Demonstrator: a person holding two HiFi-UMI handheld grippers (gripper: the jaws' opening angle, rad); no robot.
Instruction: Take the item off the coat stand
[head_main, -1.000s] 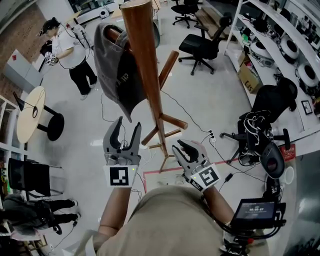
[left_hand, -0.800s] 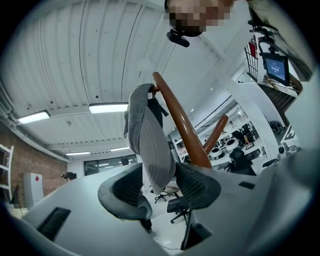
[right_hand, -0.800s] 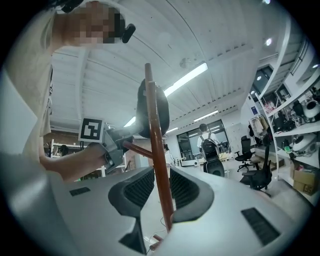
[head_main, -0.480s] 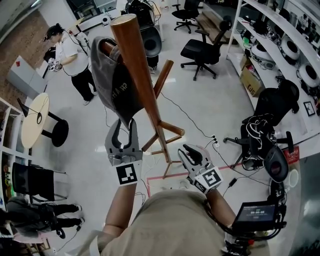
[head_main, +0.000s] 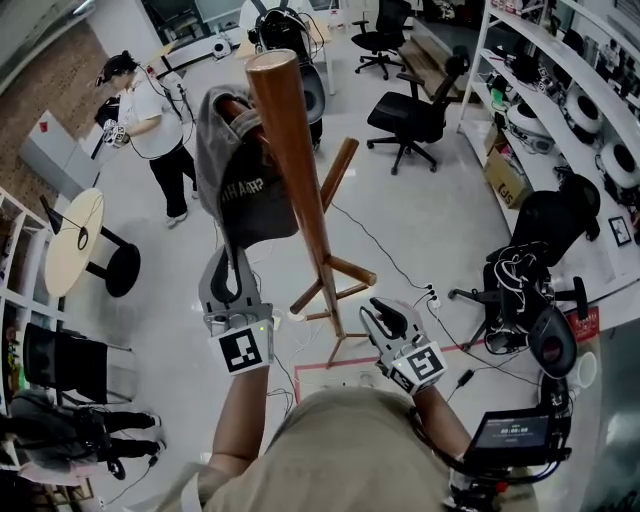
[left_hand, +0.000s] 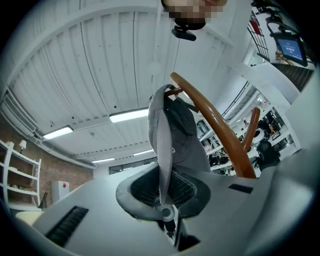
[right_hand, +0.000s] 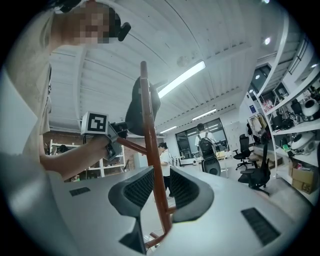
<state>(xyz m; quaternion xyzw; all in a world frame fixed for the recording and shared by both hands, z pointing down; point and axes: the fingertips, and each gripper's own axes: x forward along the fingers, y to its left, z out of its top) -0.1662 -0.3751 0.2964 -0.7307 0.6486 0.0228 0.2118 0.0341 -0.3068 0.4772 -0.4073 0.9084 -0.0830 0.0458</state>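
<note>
White lab floor (head_main: 430, 220) lies below the wooden coat stand (head_main: 300, 190), upper centre. My left gripper (head_main: 232, 258) has just closed onto the brim of the grey cap (head_main: 245, 190) hanging there. My right gripper (head_main: 383, 312) hangs open, lower right of centre.

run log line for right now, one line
left gripper: jaws just closed on grey cap | grey cap: hanging on coat stand | right gripper: open, empty

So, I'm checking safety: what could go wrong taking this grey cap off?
The left gripper has just been closing its jaws on the grey fabric cap, at its lower edge, so it may slip. The cap hooks over a wooden peg; pulling down could snag it and rock the brown wooden coat stand.
</note>
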